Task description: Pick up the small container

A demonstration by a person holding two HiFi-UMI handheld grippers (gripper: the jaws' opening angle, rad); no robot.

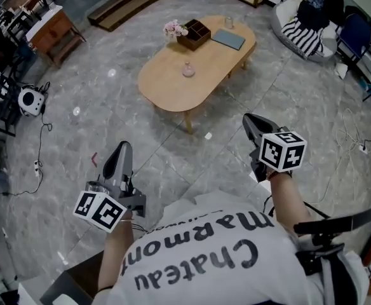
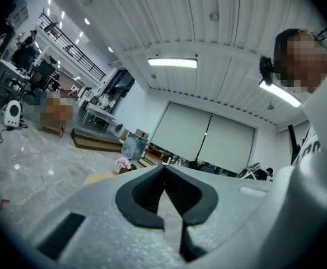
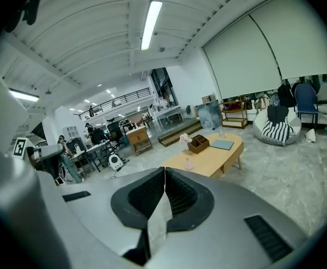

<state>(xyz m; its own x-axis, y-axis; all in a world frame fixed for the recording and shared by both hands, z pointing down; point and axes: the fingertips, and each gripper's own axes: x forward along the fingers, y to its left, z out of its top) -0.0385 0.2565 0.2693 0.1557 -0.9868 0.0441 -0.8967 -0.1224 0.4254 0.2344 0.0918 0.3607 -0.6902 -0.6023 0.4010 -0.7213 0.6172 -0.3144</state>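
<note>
Stands well back from the oval table point(image 1: 162, 86), with open floor between. Holds the left gripper point(image 1: 123, 146) at near left and the right gripper point(image 1: 248, 119) at near right, each with jaws pressed together and nothing between them. Has the small container point(image 1: 187, 69), a little clear vessel, upright near the middle of the tabletop, apart from the wooden organiser point(image 1: 194, 33), the flowers point(image 1: 175, 28) and the flat grey pad point(image 1: 228, 39) farther back. Risks most, probably, arriving with the jaws not yet opened: would then nudge or tip the light vessel instead of straddling it, and could send it rolling toward the near edge. Risks also going for the wrong thing, given another small glass point(image 1: 229, 22) at the far right end, much alike from this far off. Might pinch too high or too hard on smooth, likely glass walls and squirt it out of the grip. Could brush the flowers or the organiser by reaching in from the far side; looks safer coming over the bare near-left part of the top.
</note>
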